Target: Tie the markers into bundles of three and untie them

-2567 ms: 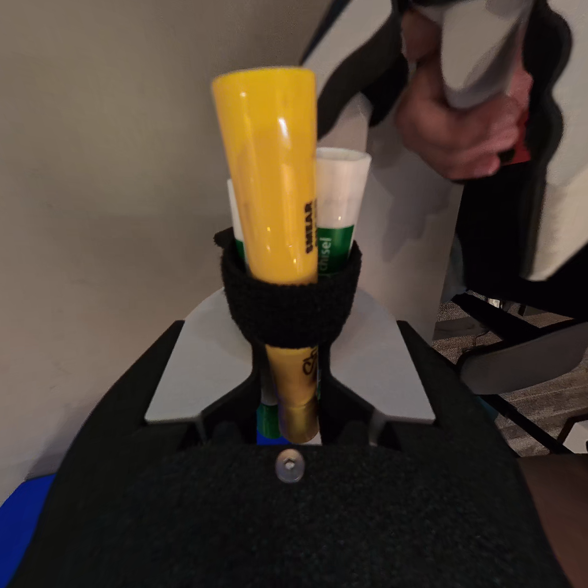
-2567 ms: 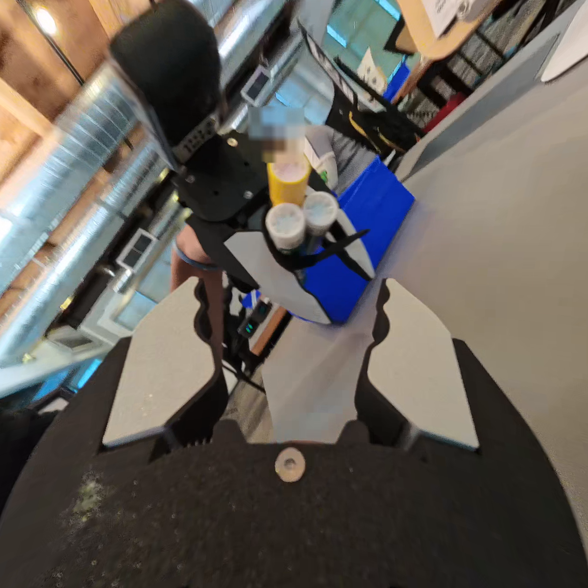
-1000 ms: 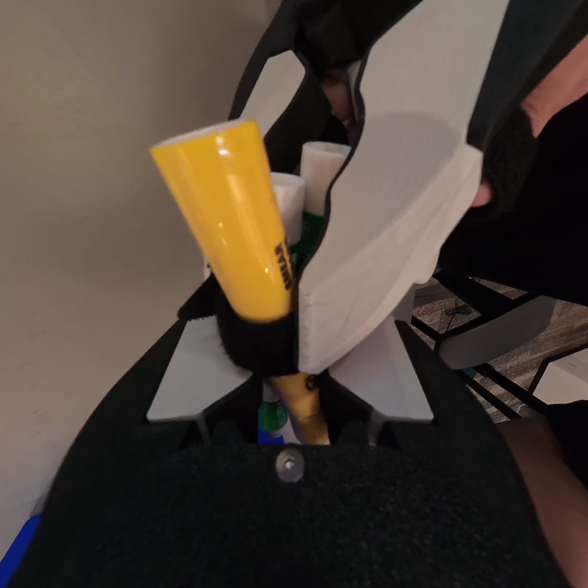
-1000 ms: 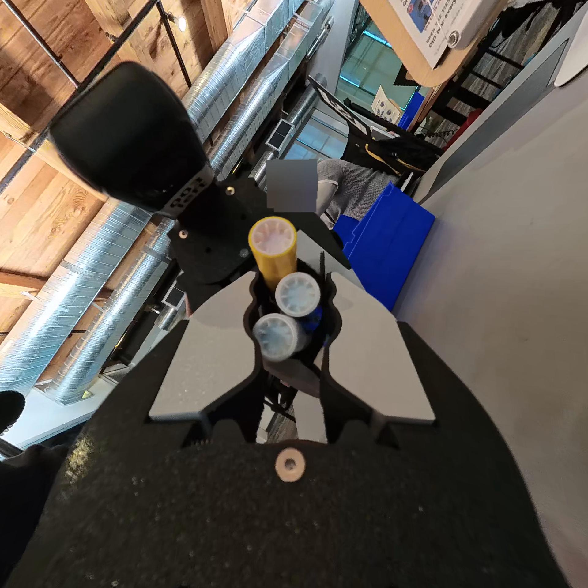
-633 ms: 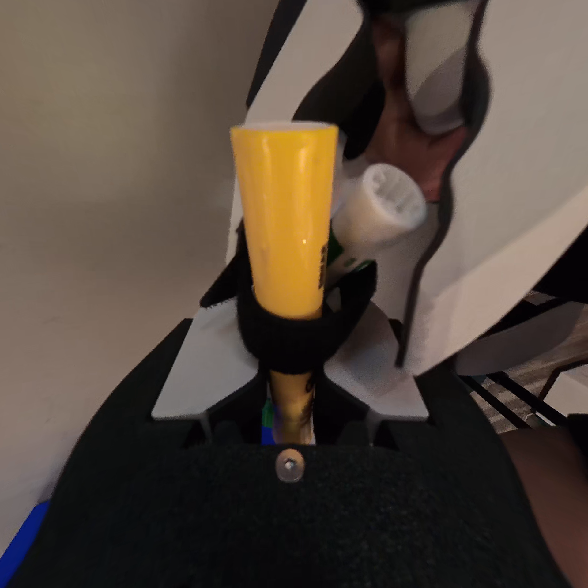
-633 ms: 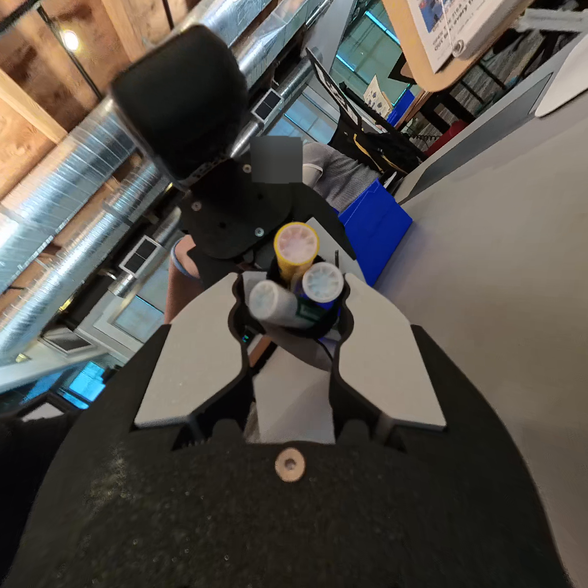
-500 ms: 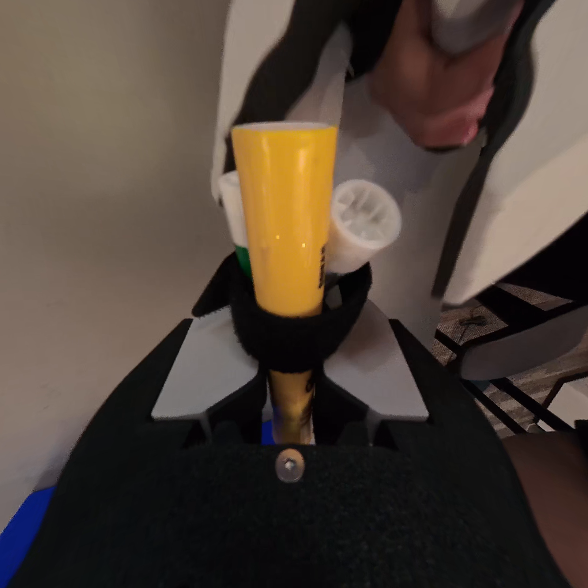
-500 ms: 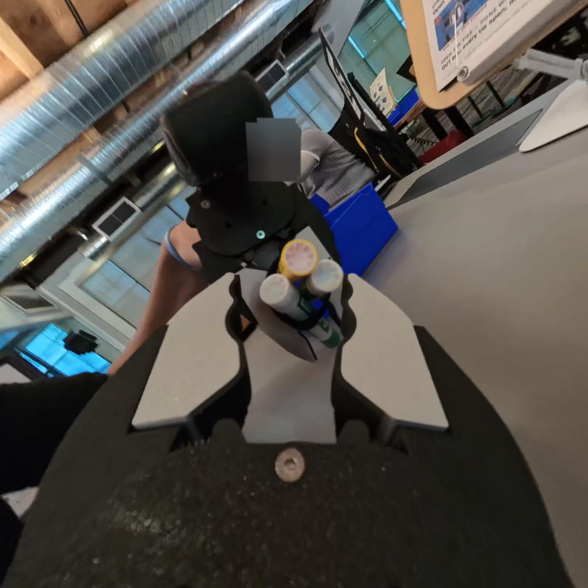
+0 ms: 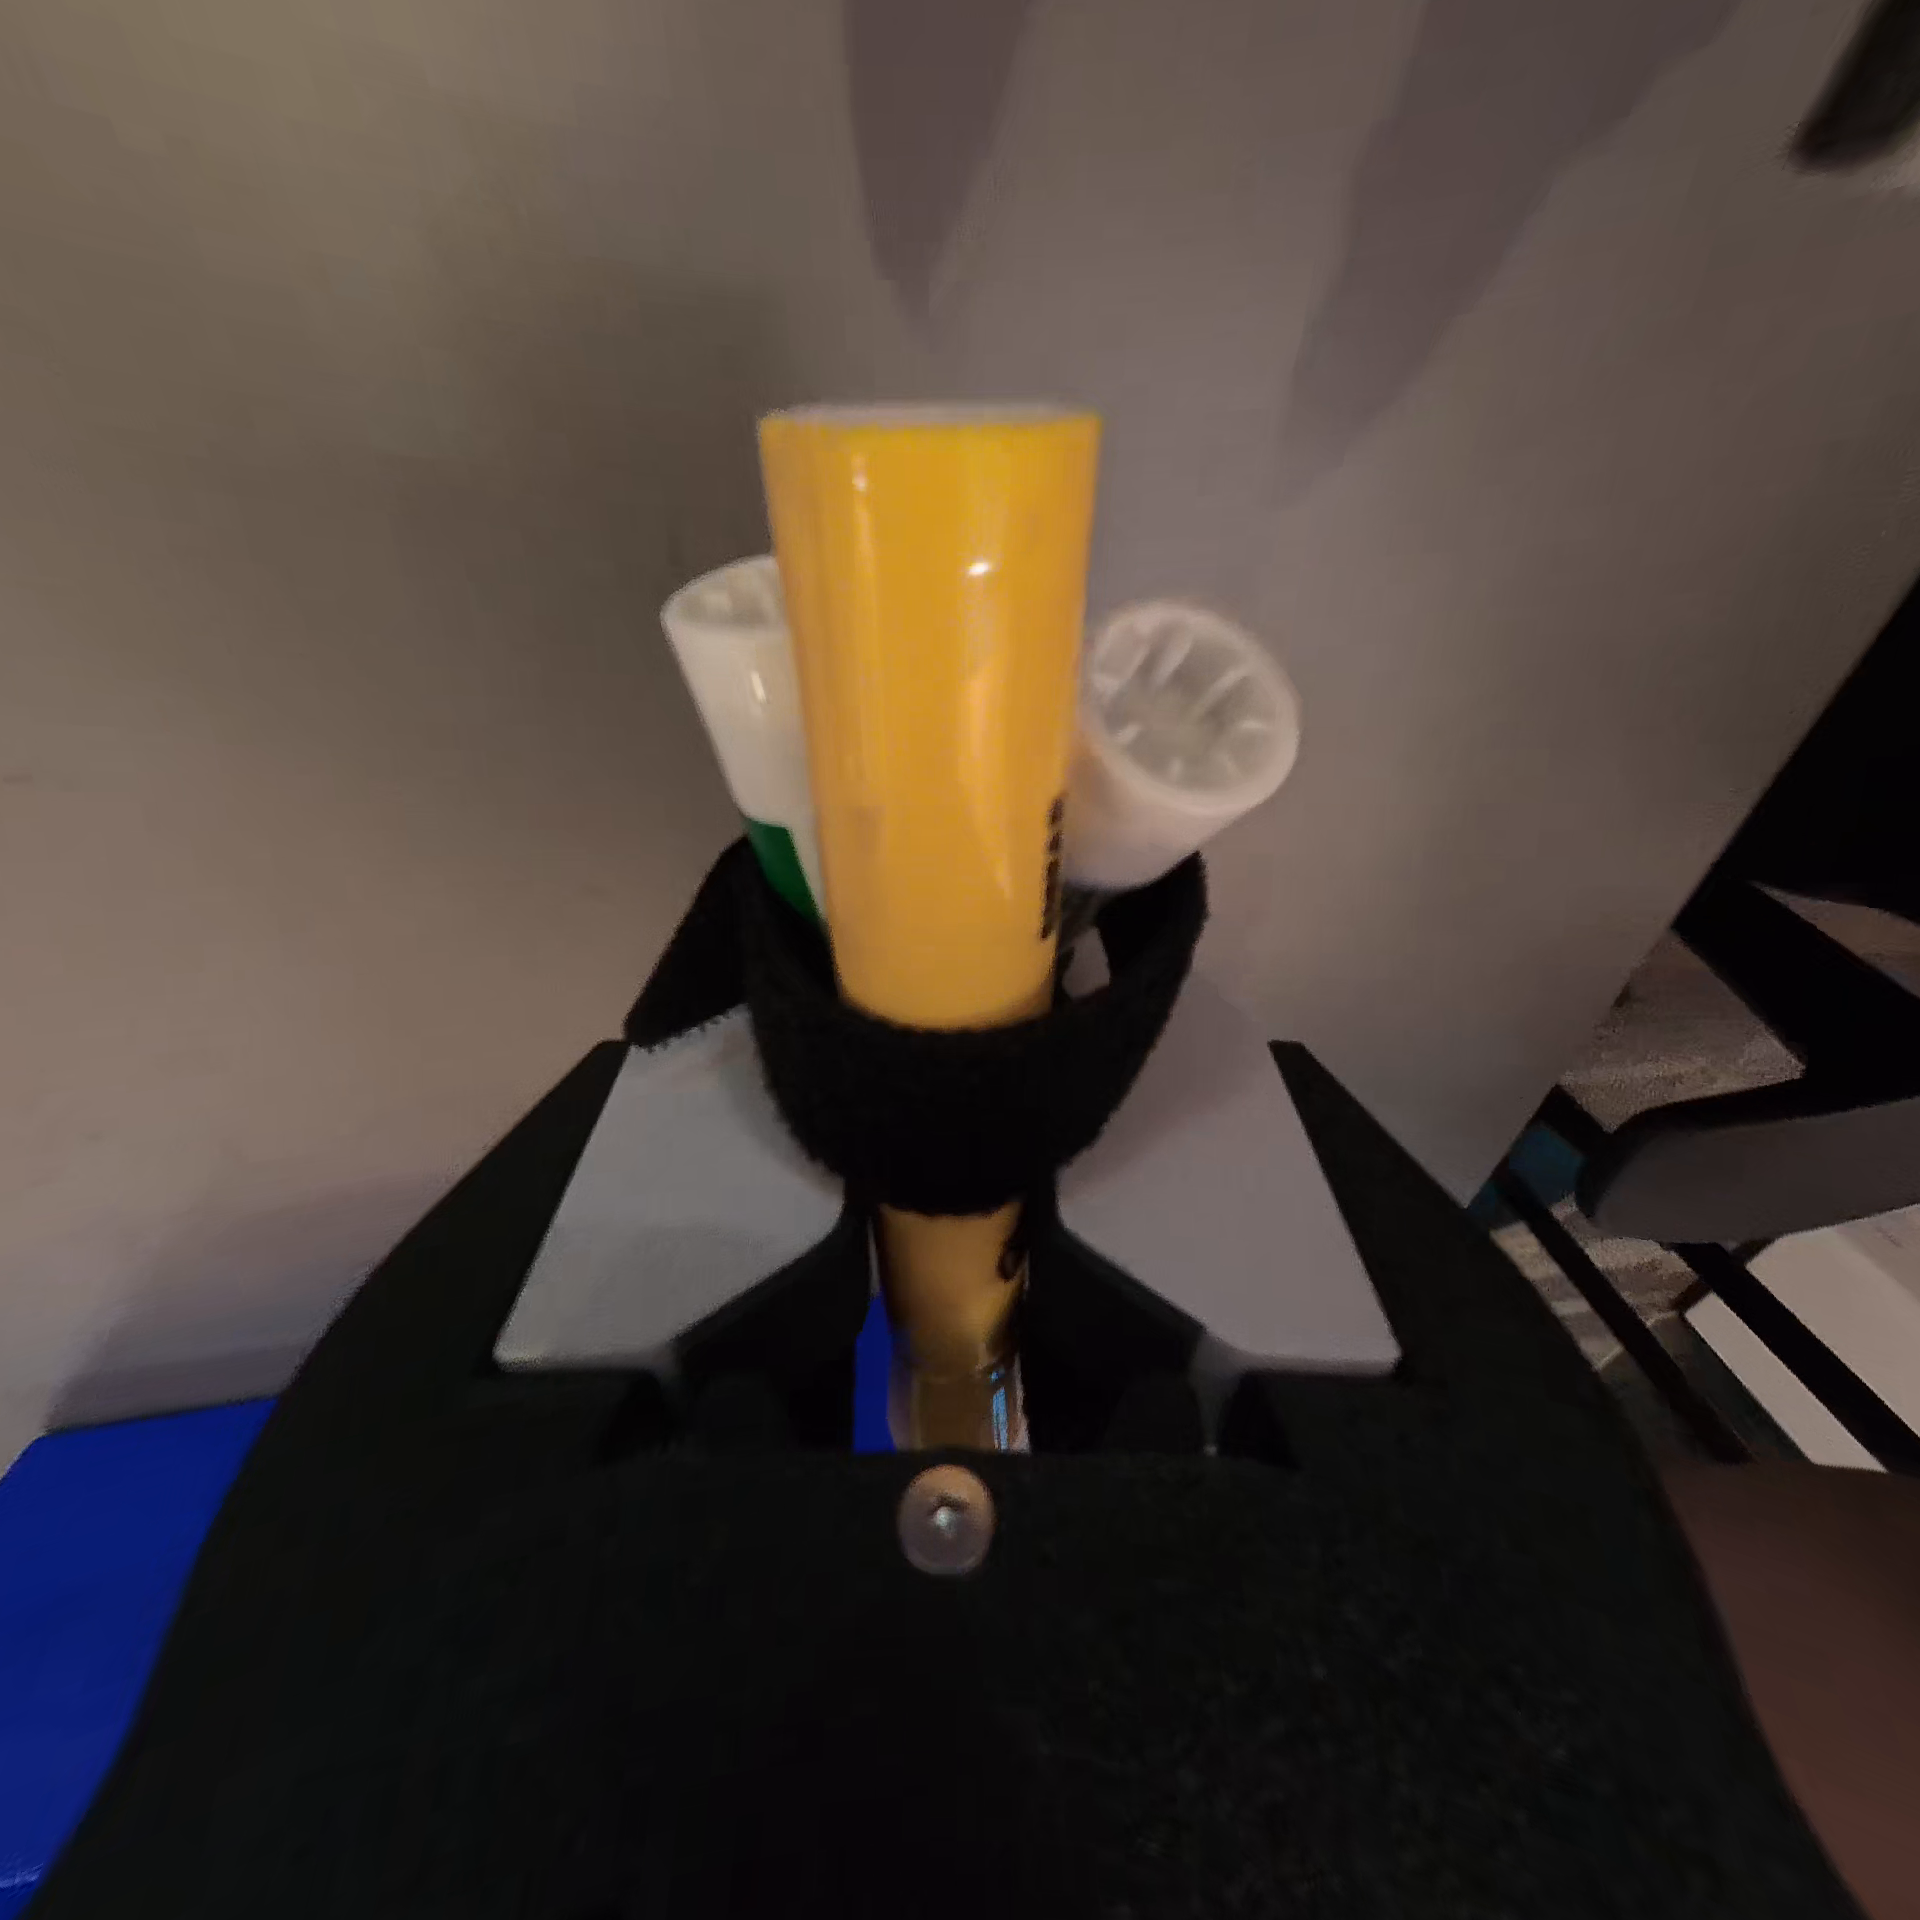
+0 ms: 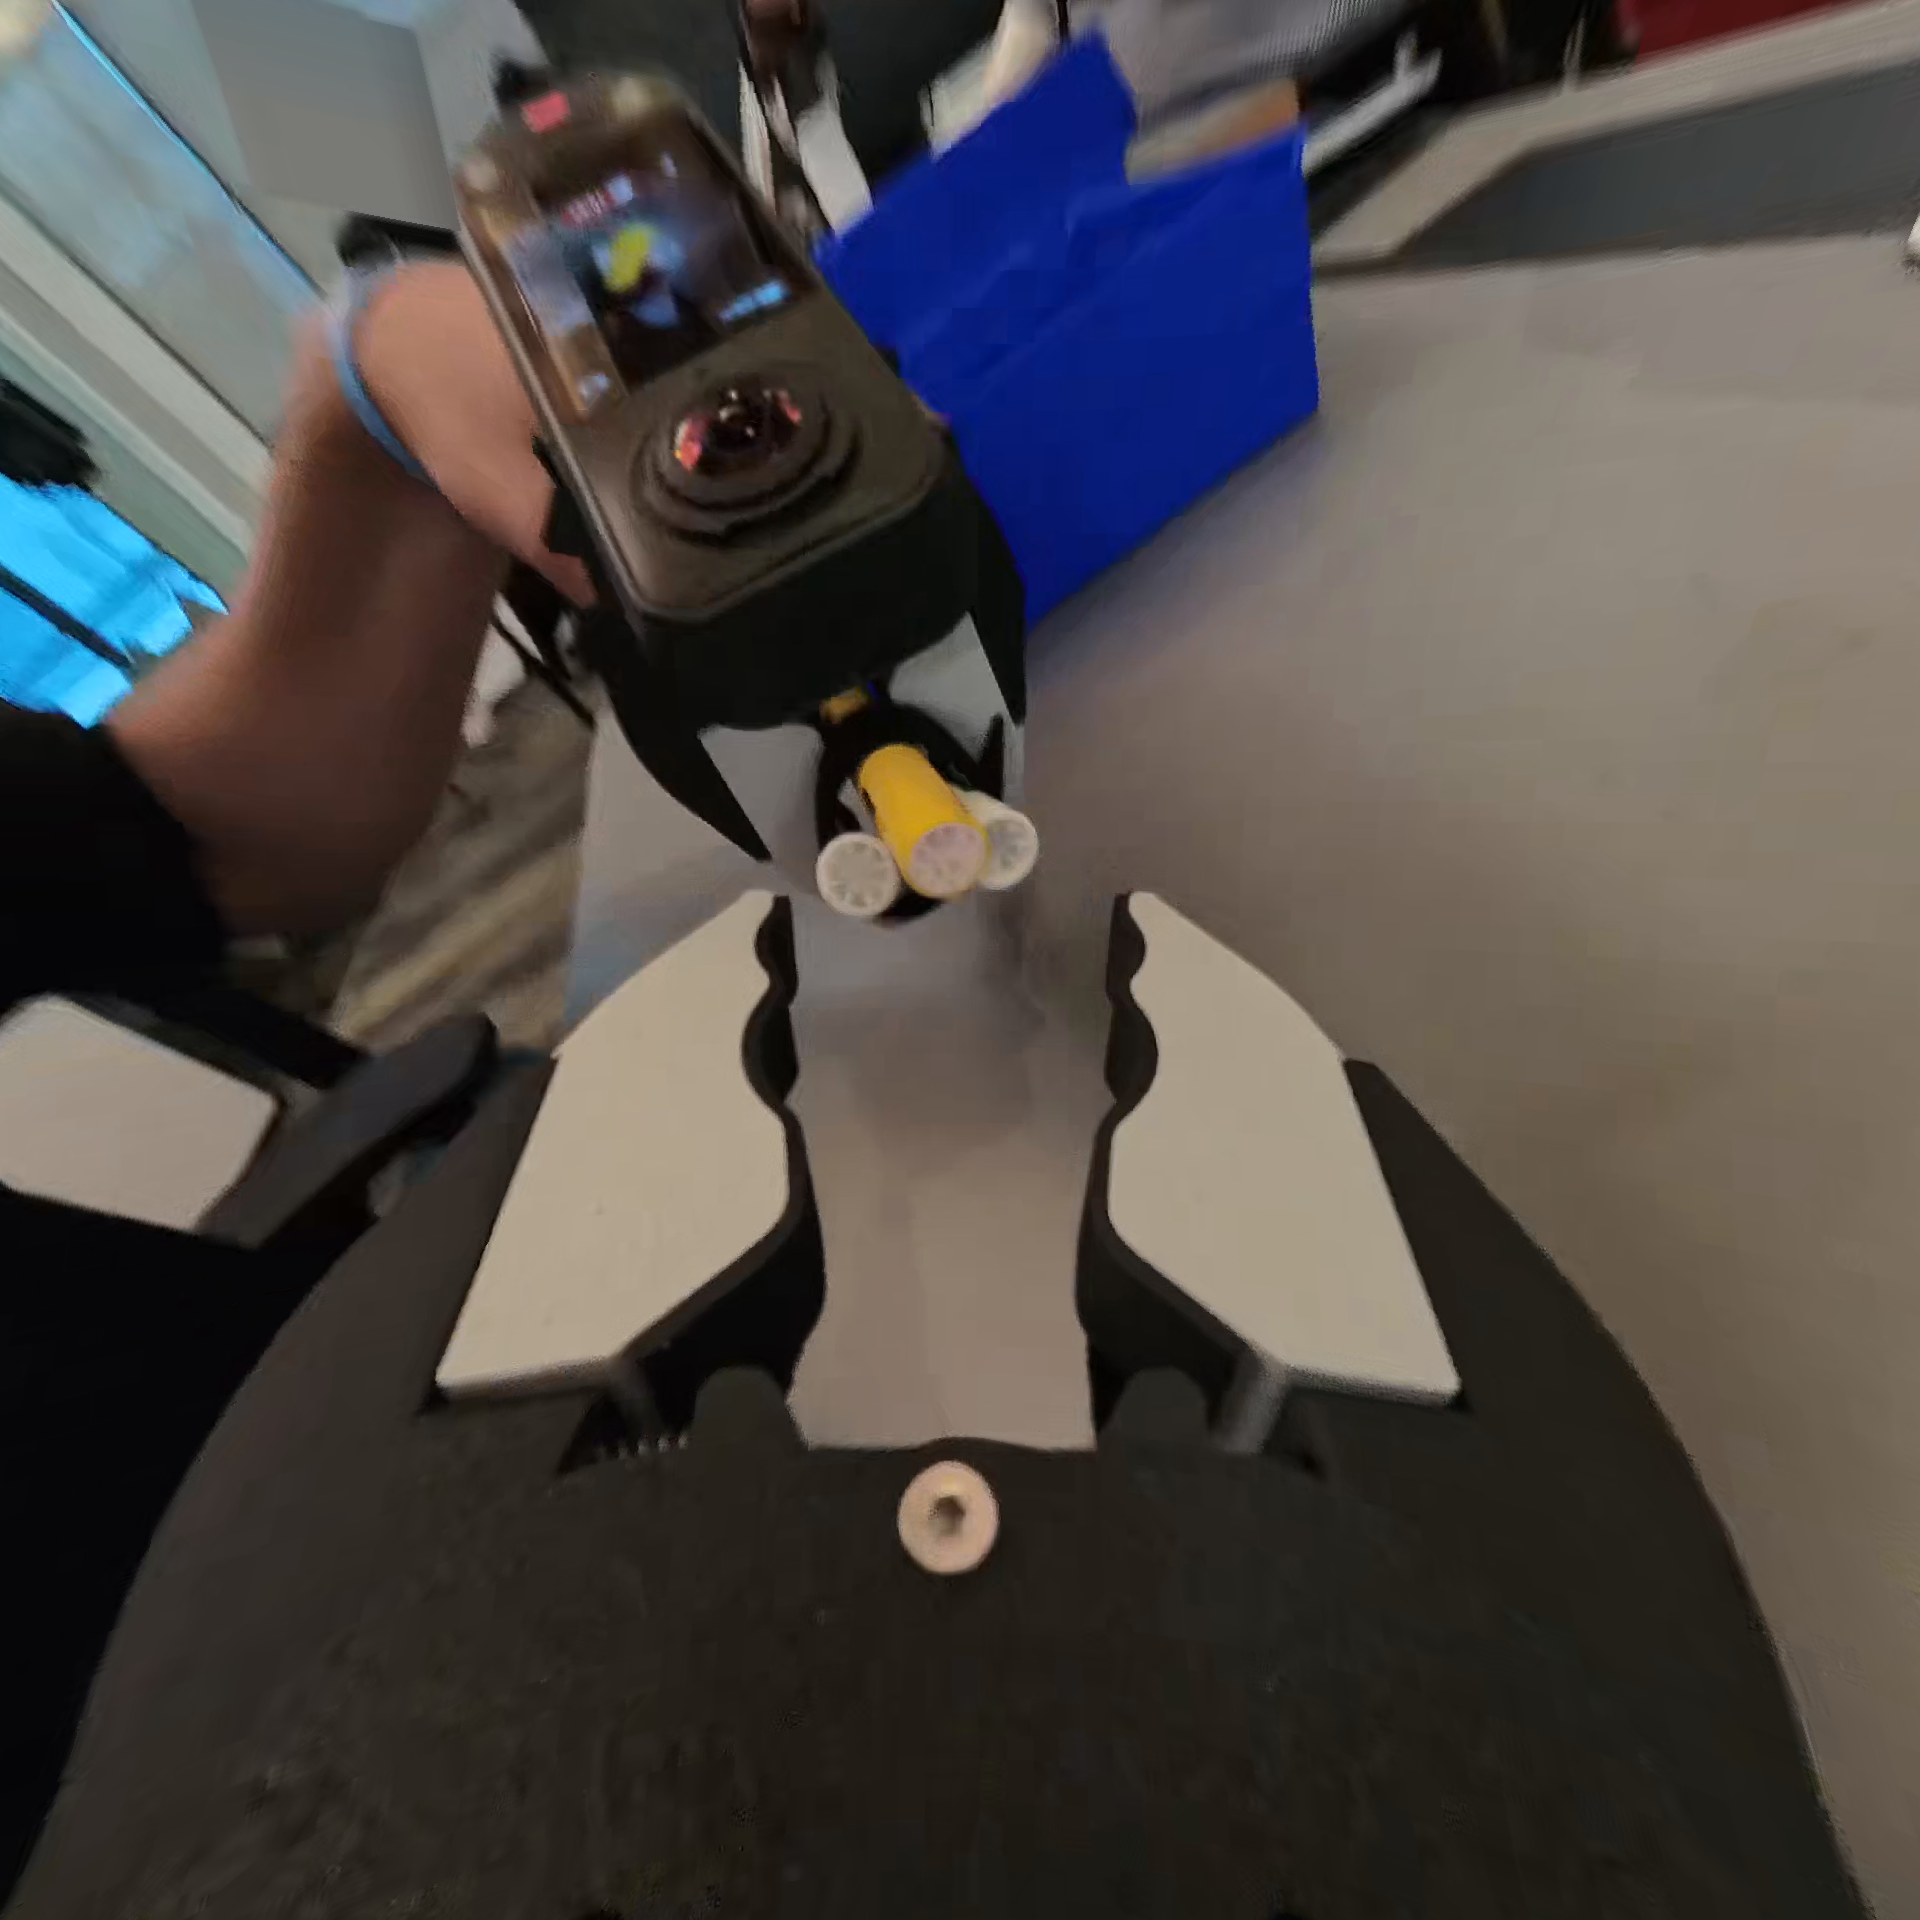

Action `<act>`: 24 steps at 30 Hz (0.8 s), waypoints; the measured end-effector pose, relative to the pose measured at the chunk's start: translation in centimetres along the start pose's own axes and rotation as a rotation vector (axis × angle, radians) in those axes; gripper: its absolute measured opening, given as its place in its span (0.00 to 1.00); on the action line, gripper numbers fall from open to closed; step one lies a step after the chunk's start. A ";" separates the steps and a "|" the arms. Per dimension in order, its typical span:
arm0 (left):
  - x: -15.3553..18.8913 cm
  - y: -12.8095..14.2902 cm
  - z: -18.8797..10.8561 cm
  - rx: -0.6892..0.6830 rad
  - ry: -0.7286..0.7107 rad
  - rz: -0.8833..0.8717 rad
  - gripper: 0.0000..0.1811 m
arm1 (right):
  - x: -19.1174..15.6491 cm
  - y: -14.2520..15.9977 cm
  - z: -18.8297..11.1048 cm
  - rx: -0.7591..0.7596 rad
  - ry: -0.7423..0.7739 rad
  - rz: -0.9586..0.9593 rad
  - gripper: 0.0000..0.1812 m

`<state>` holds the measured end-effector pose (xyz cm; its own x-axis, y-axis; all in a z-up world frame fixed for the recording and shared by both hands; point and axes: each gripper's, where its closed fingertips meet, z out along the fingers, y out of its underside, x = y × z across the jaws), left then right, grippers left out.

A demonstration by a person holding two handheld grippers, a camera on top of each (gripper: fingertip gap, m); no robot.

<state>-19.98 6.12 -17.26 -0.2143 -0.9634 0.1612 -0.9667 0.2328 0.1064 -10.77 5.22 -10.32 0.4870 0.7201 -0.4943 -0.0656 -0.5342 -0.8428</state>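
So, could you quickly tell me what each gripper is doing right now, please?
Left gripper: shut on the marker bundle, below its black strap.
Right gripper: open, holding nothing; the bundle lies beyond its fingertips.

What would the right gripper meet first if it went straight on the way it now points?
Probably the ends of the bundle of three markers, held out toward it by the left gripper. The right gripper is open and empty, with the marker ends just beyond its fingers; the exact gap is unclear.

My left tongs (image 9: 951,1195) grip three markers (image 9: 930,717) (yellow in front) bound by a black strap (image 9: 956,1101) above the grey surface (image 9: 312,520).
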 end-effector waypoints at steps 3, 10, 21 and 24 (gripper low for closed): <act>-0.1 -0.5 1.4 -0.008 0.023 -0.008 0.17 | 0.5 1.7 -0.1 -0.161 0.003 -0.053 0.27; -0.4 -3.0 1.8 0.063 0.023 0.005 0.17 | 1.6 2.5 0.0 -0.230 0.077 -0.235 0.33; -0.3 -4.1 1.3 0.045 -0.012 0.031 0.17 | 1.1 1.6 0.2 -0.216 0.001 -0.214 0.12; -0.5 -3.6 1.1 -0.011 -0.028 0.038 0.18 | 1.1 1.4 0.3 -0.237 0.019 -0.212 0.12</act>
<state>-16.56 5.63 -18.76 -0.2552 -0.9571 0.1375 -0.9561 0.2709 0.1114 -10.57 5.36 -12.14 0.4846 0.8192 -0.3068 0.2427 -0.4628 -0.8526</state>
